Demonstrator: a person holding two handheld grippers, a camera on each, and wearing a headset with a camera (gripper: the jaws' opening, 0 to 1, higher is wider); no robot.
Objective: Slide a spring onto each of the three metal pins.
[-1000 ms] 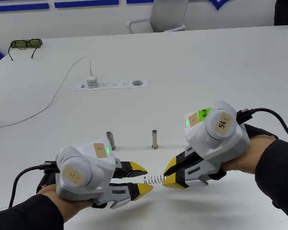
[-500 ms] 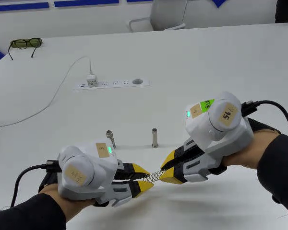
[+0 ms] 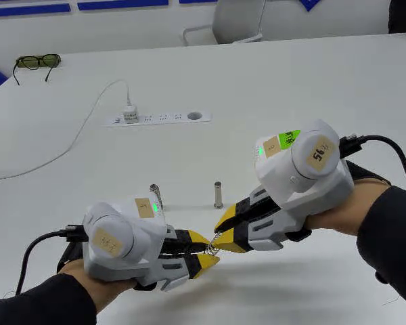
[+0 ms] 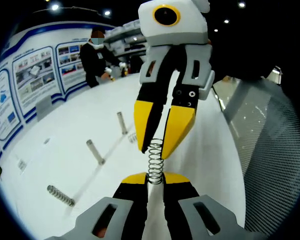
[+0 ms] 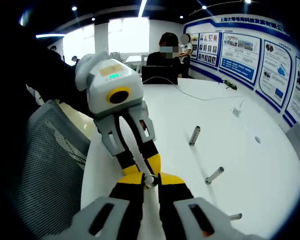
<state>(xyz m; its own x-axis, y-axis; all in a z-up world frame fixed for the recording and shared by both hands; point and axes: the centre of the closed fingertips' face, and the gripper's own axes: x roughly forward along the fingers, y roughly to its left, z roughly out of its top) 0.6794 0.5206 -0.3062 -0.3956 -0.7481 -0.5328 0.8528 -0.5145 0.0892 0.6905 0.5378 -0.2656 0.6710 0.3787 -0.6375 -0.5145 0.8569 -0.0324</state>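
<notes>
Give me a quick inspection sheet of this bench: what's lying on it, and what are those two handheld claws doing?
Surface: white table, no spills seen.
Job's things: sprung pin already fitted; bare pin and second bare pin upright; loose spring held between the grippers.
Clutter: glasses; power strip.
Grippers: left gripper and right gripper each shut on one end of the loose spring.
Cables: white cable from a charger in the strip; black cable on the left gripper, another on the right.
Surroundings: chair; wall posters; seated person.
</notes>
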